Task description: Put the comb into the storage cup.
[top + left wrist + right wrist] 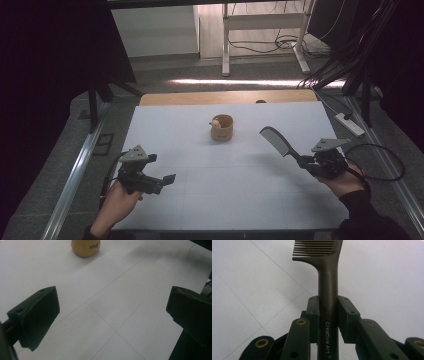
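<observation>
The counter [225,170] is a wide white sheet crossed by thin seam lines, with a strip of bare wood showing along its far edge. Near the middle, toward the back, stands a small tan cup [222,127] with dark lettering on its side and something pale at its rim — too small to make out.

The left gripper [167,180] hovers low over the near left part of the counter, held in the person's left hand [116,205]. In the left gripper view its jaws stand wide apart with nothing between them, and the cup sits well ahead of them.

The right gripper [304,162] is over the near right part of the counter, held in the right hand [345,184]. Its jaws are clamped on the handle of a dark comb [328,277] — the handle runs straight up between them, white lettering along it. In the high view the comb slants up and left, teeth end raised off the counter, well apart from the cup.
</observation>
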Motion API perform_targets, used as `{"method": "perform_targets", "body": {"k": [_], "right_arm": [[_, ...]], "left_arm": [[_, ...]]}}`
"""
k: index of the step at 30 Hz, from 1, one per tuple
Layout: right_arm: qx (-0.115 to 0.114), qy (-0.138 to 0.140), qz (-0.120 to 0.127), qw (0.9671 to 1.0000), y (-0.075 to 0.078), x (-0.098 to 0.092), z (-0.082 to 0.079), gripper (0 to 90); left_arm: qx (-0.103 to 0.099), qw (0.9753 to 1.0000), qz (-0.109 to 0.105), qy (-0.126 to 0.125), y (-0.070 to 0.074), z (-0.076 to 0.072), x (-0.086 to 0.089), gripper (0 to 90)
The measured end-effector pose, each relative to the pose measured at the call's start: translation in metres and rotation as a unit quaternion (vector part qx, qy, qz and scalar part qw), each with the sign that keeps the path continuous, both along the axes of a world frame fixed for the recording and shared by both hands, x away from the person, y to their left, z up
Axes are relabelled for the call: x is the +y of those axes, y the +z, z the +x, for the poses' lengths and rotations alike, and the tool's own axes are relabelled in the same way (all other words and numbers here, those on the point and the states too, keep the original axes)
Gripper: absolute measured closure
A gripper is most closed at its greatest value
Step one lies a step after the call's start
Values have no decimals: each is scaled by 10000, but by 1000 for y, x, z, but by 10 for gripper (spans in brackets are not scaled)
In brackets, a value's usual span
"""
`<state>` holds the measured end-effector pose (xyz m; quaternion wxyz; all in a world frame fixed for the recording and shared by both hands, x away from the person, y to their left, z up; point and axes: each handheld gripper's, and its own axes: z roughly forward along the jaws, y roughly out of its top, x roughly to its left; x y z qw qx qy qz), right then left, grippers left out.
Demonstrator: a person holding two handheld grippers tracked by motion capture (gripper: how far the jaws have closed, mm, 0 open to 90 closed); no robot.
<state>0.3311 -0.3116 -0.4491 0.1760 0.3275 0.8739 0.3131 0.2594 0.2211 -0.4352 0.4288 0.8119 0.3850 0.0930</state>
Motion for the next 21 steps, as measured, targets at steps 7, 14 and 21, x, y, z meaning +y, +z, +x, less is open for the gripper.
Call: {"method": "perform_targets", "body": {"k": [7,14,21], "right_arm": [[-103,138,66,9998,3,4,-4,732],[-156,258,121,9995,5,11,-7,732],[-215,382,134,9990,6,17,-9,732]], "left_arm": [[52,9999,-79,-108,5,12,-7,0],[113,9995,-232,-168,9,25,-13,0],[146,9991,-303,-263,12,36,-21,0]]}}
